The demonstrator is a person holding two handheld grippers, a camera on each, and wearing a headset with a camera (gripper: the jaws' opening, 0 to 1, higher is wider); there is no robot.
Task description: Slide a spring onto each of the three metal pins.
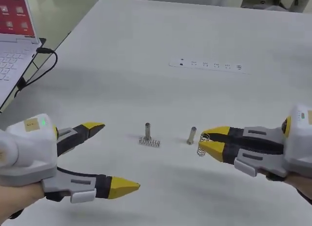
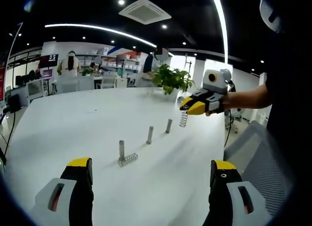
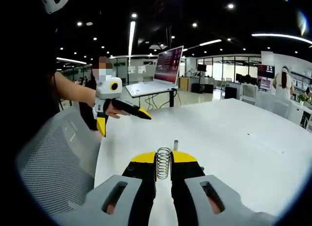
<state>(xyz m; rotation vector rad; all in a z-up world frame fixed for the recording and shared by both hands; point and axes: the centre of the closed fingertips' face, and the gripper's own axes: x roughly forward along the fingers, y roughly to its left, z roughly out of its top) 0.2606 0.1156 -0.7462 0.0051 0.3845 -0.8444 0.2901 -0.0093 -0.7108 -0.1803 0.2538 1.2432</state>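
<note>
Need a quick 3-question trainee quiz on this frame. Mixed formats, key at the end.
1. True or false: the left gripper is shut on a spring.
2. The loose spring on the table lies: A) beside the base of a pin; B) threaded over a pin; C) between the left jaws.
3. What do the jaws of the right gripper clamp?

Key: 1 false, its jaws are open with nothing between them. 2 A. 3 a second spring.
</note>
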